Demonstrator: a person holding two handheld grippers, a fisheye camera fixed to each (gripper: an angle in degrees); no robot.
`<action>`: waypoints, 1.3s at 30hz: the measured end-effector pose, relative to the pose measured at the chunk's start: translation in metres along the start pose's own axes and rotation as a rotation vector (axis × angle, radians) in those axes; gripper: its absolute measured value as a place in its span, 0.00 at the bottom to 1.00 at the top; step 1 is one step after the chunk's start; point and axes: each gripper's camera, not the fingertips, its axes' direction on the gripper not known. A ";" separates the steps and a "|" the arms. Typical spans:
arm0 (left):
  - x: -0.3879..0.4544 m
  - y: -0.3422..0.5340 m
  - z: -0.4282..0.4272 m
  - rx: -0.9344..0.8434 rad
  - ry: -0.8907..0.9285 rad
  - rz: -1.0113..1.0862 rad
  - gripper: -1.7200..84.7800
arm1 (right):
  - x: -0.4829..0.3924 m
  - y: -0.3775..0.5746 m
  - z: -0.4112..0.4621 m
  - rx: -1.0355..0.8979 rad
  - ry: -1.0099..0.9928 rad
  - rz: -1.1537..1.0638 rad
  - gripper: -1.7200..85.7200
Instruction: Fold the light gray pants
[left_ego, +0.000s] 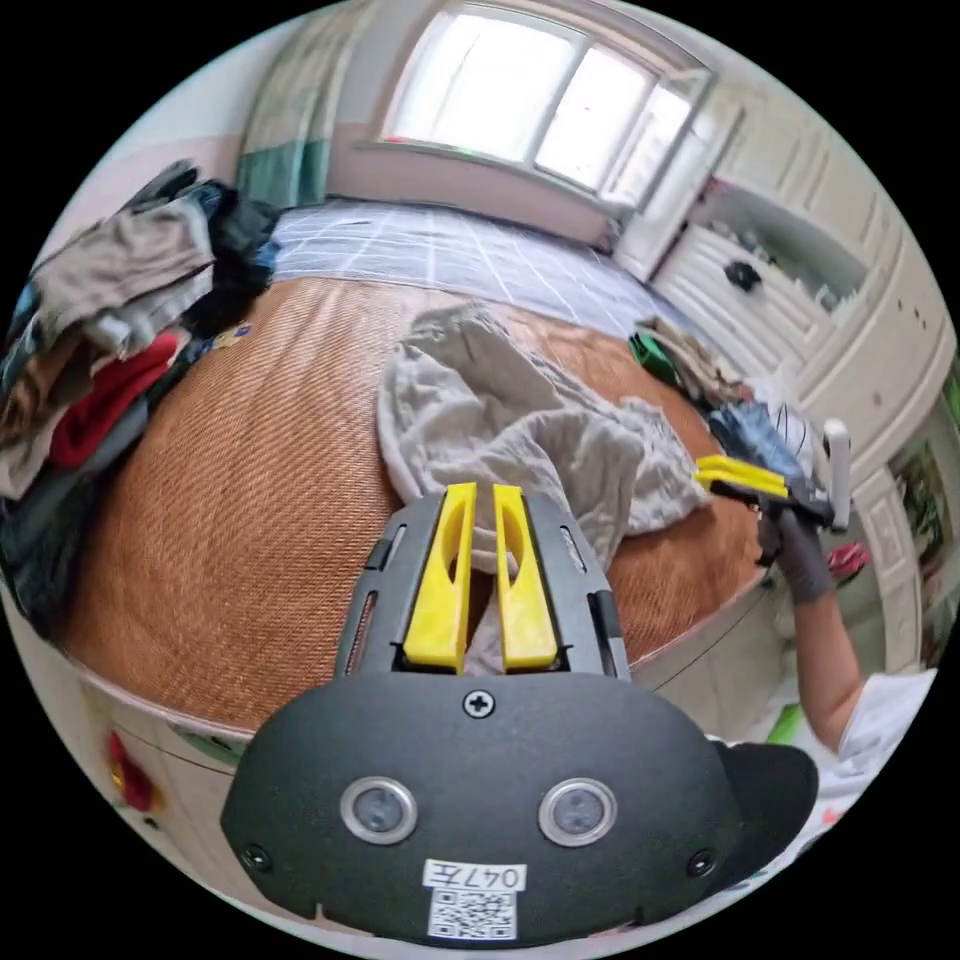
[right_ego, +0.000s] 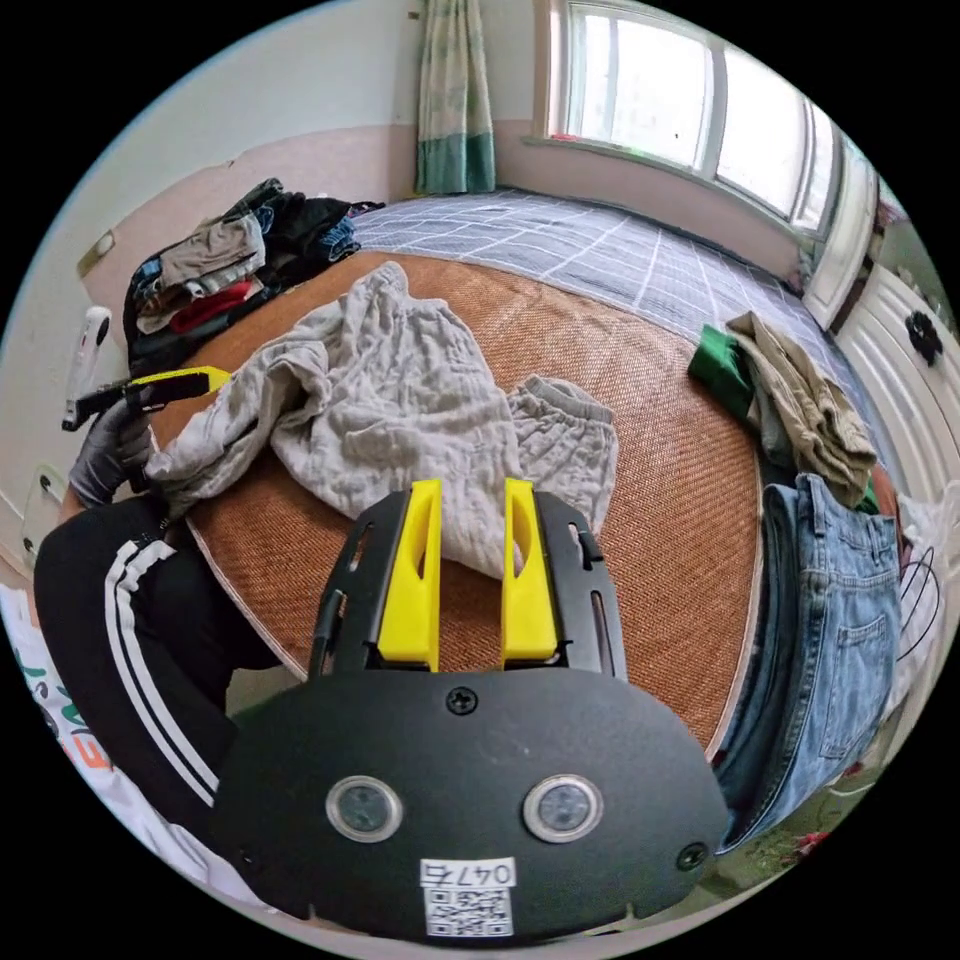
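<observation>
Left gripper view, left to right: heap of mixed clothes (left_ego: 110, 320) at the far left edge of the woven mat (left_ego: 250, 480) on the bed; light gray pants (left_ego: 510, 430) crumpled mid-mat, long axis running from the far waistband end toward the near edge, where a bunch of the cloth passes between the yellow jaws of the left tongs (left_ego: 480, 505), jaws narrow and pressing on that fabric; further right, the right tongs (left_ego: 725, 472) in a gloved hand (left_ego: 800, 555), at the pants' right-hand edge, grip there not resolvable; small pile of folded garments (left_ego: 690, 365) beyond. Right gripper view, left to right: gloved hand (right_ego: 110, 450) with the left tongs (right_ego: 165, 385) at the bed's near-left edge, a drawn-out end of the pants trailing to it; clothes heap (right_ego: 230, 270) behind; pants (right_ego: 400, 400) spread across the mat, one cuffed leg (right_ego: 560, 440) lying toward the middle; right tongs (right_ego: 470, 530) with jaws apart, hem of the pants between them, contact not certain; green and tan garments (right_ego: 790, 400), then blue jeans (right_ego: 830, 620) hanging over the right edge.
</observation>
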 end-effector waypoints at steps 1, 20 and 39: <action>0.012 -0.012 0.015 -0.028 -0.012 0.038 0.02 | -0.001 -0.002 0.006 -0.025 -0.001 -0.008 0.05; -0.062 -0.288 0.118 -0.140 0.167 0.256 0.03 | 0.021 0.043 -0.030 -0.150 -0.238 -0.137 0.06; -0.147 -0.533 0.318 -0.391 0.218 0.034 0.03 | 0.011 -0.075 0.084 -0.198 -0.240 -0.142 0.04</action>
